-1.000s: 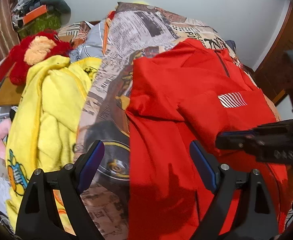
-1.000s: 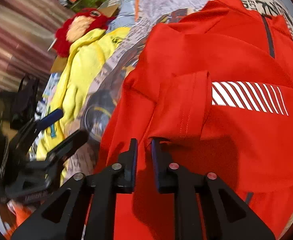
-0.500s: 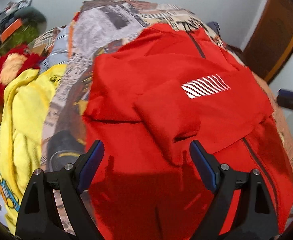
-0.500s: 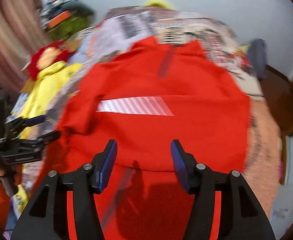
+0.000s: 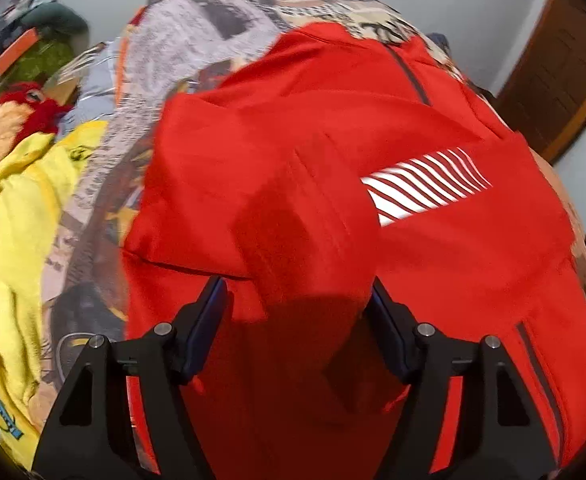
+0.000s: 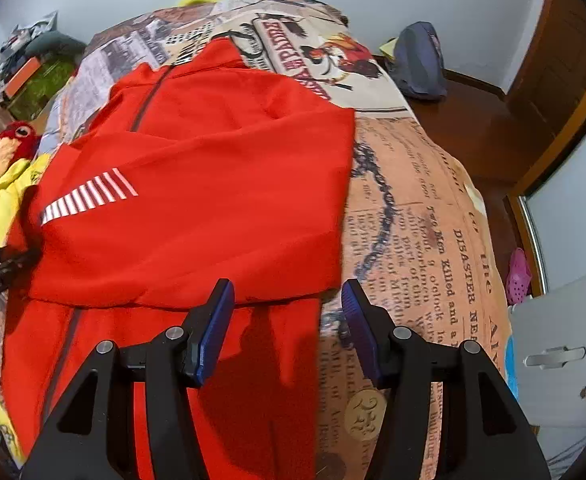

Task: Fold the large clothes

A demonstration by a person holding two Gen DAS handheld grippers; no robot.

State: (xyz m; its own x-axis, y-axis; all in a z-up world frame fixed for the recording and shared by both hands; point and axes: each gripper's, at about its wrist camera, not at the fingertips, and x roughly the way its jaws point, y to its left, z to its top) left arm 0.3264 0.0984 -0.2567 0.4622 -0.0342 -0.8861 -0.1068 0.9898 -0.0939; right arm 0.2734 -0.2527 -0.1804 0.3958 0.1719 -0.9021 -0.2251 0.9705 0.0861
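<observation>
While closing, left claw (image 5: 297, 312) straddles red jacket (image 5: 333, 152) sleeve.

the left claw (image 5: 297, 310) has two matte black arms, each a triangular frame with a cut-out window, tipped with dark blue ribbed pads (image 5: 207, 324). round silver screw heads (image 5: 163, 328) sit at the joints near each pad. the right claw (image 6: 287, 316) is built alike: black triangular arms, blue pads (image 6: 215, 330), silver screws (image 6: 174, 333) at the pivots.
</observation>
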